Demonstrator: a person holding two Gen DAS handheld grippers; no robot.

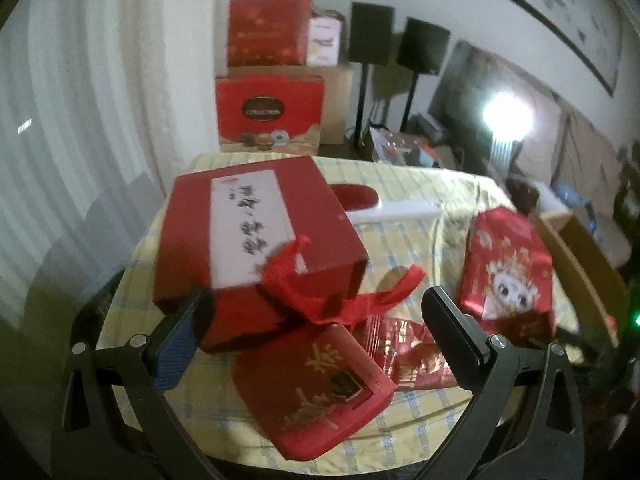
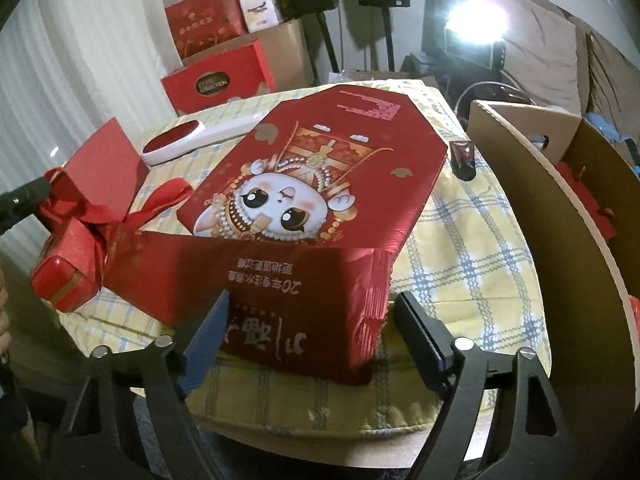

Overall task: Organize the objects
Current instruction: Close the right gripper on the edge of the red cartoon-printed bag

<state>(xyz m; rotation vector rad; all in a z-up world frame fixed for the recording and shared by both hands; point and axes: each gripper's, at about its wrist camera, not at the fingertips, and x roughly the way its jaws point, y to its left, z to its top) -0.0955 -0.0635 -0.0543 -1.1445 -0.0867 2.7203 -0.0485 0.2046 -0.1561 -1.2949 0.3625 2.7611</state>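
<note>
Right tool: jaws wide, straddling the near end of the cartoon bag w/o pinching, nothing held. Centre on that end, close on the folded edge, not the loose foil, then lift level. Left tool: also open & empty, poised above the small red tin. Further back on the worktop sits the big red box. Cardboard box to the right looks like the likely drop spot.
</note>
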